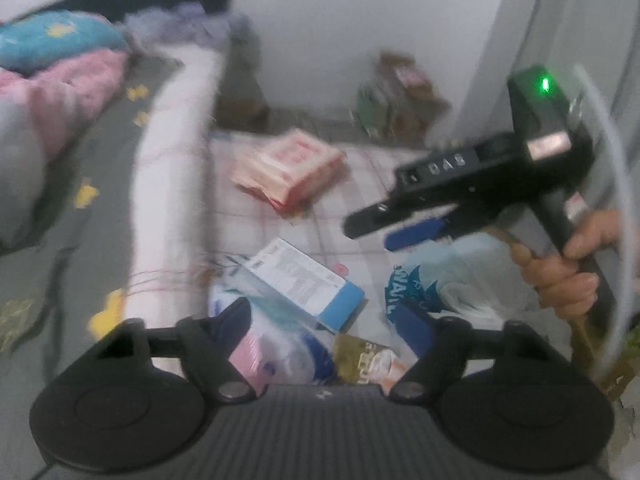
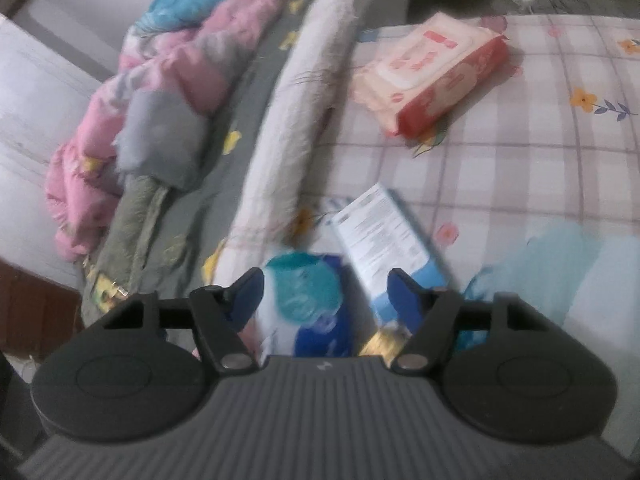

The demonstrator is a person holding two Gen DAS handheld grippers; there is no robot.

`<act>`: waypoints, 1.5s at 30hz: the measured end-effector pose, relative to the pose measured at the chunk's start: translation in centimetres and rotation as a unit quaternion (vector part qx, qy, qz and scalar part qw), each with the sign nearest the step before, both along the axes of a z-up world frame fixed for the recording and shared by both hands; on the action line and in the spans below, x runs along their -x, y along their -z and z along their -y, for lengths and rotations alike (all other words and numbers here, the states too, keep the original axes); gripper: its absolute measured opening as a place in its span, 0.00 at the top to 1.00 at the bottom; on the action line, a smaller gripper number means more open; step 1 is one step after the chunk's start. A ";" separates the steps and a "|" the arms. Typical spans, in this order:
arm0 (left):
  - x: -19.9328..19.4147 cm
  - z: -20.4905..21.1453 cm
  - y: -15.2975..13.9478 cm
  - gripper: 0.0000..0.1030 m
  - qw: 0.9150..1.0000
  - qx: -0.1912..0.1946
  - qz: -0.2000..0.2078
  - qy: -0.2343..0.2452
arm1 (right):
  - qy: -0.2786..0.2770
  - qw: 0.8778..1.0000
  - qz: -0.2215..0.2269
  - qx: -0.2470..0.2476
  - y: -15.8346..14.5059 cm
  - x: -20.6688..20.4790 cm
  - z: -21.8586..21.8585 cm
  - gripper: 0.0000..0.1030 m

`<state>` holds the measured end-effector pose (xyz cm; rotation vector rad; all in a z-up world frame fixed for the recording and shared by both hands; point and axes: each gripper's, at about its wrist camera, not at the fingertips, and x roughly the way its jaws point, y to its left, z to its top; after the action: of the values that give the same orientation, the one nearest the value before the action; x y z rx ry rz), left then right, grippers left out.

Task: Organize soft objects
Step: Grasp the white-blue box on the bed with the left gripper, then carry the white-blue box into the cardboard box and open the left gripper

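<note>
Now my right gripper (image 2: 326, 296) gapes wide over the soft blue pack (image 2: 308, 300); light, squashy, I'd pinch mid-body; left gripper (image 1: 332, 324) wide too.

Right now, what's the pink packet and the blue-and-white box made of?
The pink packet looks like a soft plastic wrapper, slightly shiny, with crinkly sealed edges and a stick-on flap, maybe wipes. The blue-and-white box looks like thin matte cardboard: flat printed sides, straight edges. Blur leaves both uncertain.
</note>
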<state>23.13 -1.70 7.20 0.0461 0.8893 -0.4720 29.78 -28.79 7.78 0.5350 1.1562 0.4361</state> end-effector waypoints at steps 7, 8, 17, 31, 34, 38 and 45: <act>-9.0 3.2 4.4 0.46 0.991 -0.026 -0.131 0.004 | -0.014 0.998 -0.060 -0.025 4.0 -6.2 1.8 0.52; -9.7 3.4 5.1 0.48 0.989 -0.027 -0.148 0.002 | -0.017 0.997 -0.067 -0.028 4.5 -6.7 1.9 0.54; -13.8 4.3 10.2 0.51 0.966 -0.022 -0.258 -0.012 | -0.039 0.989 -0.140 -0.025 10.3 -10.3 1.4 0.56; -15.4 3.9 12.1 0.36 0.955 -0.009 -0.292 -0.054 | -0.040 0.978 -0.192 -0.071 14.1 -11.2 1.7 0.55; -15.6 4.0 12.2 0.34 0.956 -0.015 -0.286 -0.063 | -0.039 0.977 -0.194 -0.083 14.5 -11.0 1.8 0.55; -15.5 4.4 11.8 0.37 0.963 -0.034 -0.255 -0.073 | -0.050 0.976 -0.193 -0.087 14.6 -10.6 1.2 0.58; -14.6 4.2 9.9 0.43 0.972 -0.037 -0.219 -0.074 | -0.042 0.981 -0.165 -0.096 12.9 -10.0 1.7 0.72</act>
<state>37.75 -5.90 -2.74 -0.0577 1.3342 -0.3124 39.74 -30.52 -5.17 0.7485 1.4688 0.5495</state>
